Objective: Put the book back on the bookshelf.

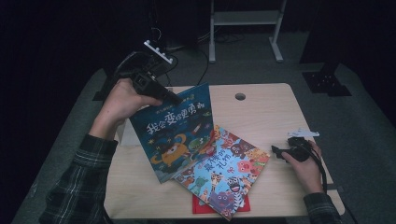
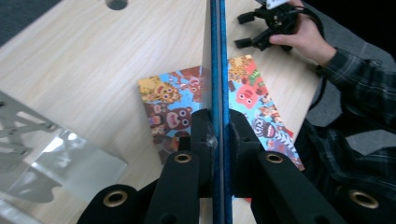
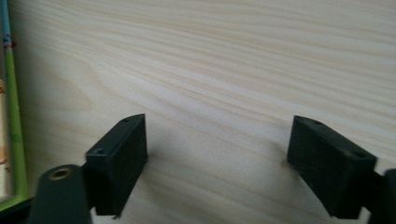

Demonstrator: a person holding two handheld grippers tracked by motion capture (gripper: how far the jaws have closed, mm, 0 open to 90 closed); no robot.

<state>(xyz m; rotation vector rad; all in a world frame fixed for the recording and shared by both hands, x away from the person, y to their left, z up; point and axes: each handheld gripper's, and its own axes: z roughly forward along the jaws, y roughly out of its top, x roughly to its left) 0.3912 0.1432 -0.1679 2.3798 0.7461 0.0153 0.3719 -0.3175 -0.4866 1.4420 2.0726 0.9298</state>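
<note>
Left gripper [image 1: 173,98], black and two-jawed, clamped on the top edge of a thin blue picture book [image 1: 173,133] with a cartoon monster cover, pads pressed flat against both faces in the left gripper view [image 2: 215,140]. Held up on edge and tilted, upper edge pinched, lower corner down near the table and overlapping a second book. Seen edge-on along the jaws as a narrow blue strip [image 2: 216,70]. Just beneath and to the right, a colourful picture book [image 1: 224,170] crowded with cartoon animals, lying flat on the pale wooden table [image 1: 261,112], also visible past the jaws [image 2: 173,100]. Under that, a red flat item [image 1: 198,205] peeking out at the near table edge, too hidden to identify. To the left of the raised book, a clear, shiny stand [image 2: 56,163] on the tabletop. Right gripper [image 1: 280,151], black, resting low over the table near the right edge and well apart from the books, jaws spread wide with nothing between them, bare wood grain showing in the gap [image 3: 217,158]. A green-edged book border [image 3: 11,116] at the far left of the right gripper view. A round hole [image 1: 240,96] in the tabletop towards the far edge.
</note>
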